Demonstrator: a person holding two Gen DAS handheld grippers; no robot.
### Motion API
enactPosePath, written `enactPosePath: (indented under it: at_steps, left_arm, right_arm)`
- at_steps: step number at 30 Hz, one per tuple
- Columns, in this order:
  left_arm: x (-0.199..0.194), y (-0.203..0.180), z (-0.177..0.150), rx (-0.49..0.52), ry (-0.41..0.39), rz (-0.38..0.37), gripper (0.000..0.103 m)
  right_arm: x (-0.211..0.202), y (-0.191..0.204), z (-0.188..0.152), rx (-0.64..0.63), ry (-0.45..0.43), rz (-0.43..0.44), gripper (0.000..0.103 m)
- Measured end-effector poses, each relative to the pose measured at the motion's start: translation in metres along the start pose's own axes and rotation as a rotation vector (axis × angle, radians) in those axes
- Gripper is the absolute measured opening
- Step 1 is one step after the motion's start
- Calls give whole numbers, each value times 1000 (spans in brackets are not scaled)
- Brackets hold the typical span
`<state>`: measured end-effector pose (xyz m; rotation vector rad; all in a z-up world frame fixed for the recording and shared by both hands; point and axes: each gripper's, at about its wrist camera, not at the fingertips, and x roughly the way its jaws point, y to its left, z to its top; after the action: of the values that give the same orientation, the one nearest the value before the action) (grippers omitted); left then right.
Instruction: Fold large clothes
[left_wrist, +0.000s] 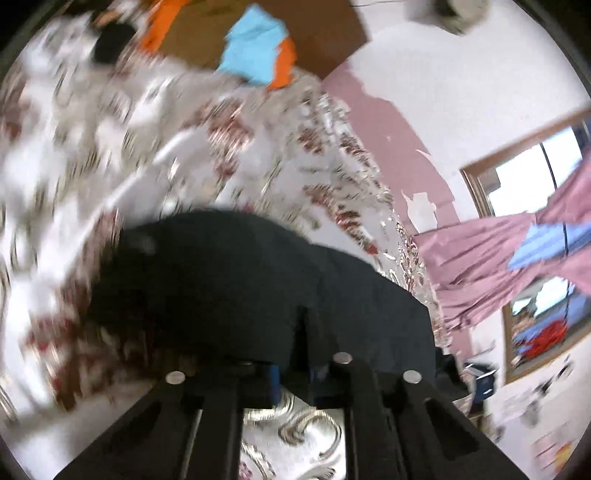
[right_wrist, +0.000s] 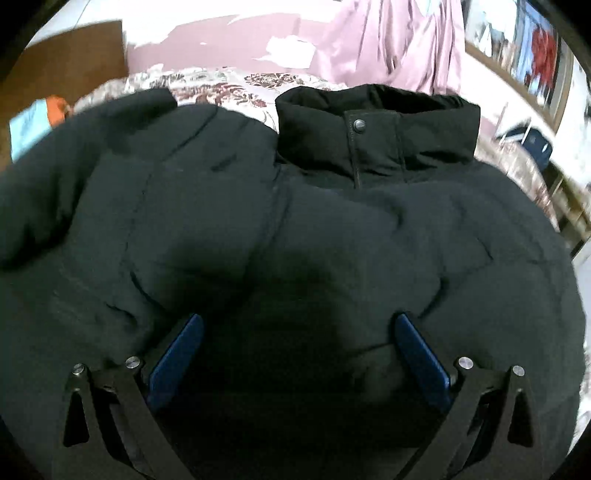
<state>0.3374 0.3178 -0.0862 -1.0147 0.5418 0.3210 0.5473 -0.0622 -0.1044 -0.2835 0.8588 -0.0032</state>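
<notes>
Black padded jacket (right_wrist: 295, 229), collar up, is spread on the floral-print bed (left_wrist: 229, 155). Its edge is clamped in the closed left gripper (left_wrist: 295, 369); the right gripper (right_wrist: 295, 354) is held wide open above the body, empty. Step judged: first fold started; a right-side grasp is called for next.

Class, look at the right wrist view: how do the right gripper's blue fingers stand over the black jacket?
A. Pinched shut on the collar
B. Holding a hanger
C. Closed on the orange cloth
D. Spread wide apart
D: the right gripper shows its blue fingers far apart over the black jacket, nothing pinched between them.
</notes>
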Motion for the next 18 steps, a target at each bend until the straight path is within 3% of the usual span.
enactPosePath:
  at_steps: [3, 6, 9, 12, 15, 18]
  left_arm:
    - [-18, -24, 16, 128, -58, -1, 7]
    - [-35, -56, 28, 236, -100, -4, 7]
    - [-55, -106, 34, 410, -134, 0, 7]
    - [-73, -168, 28, 618, -174, -19, 7]
    - [-89, -221, 11, 747, -204, -71, 7]
    - [-108, -271, -18, 846, -239, -179, 7]
  right_arm:
    - [5, 3, -1, -8, 16, -10, 102]
    - [-3, -7, -2, 20, 0, 42, 102]
    - [-32, -39, -1, 119, -30, 222, 102]
    - [-67, -90, -10, 257, -30, 304, 102]
    - [-99, -134, -29, 332, -71, 294, 102]
    - [-127, -187, -55, 429, -150, 255, 102]
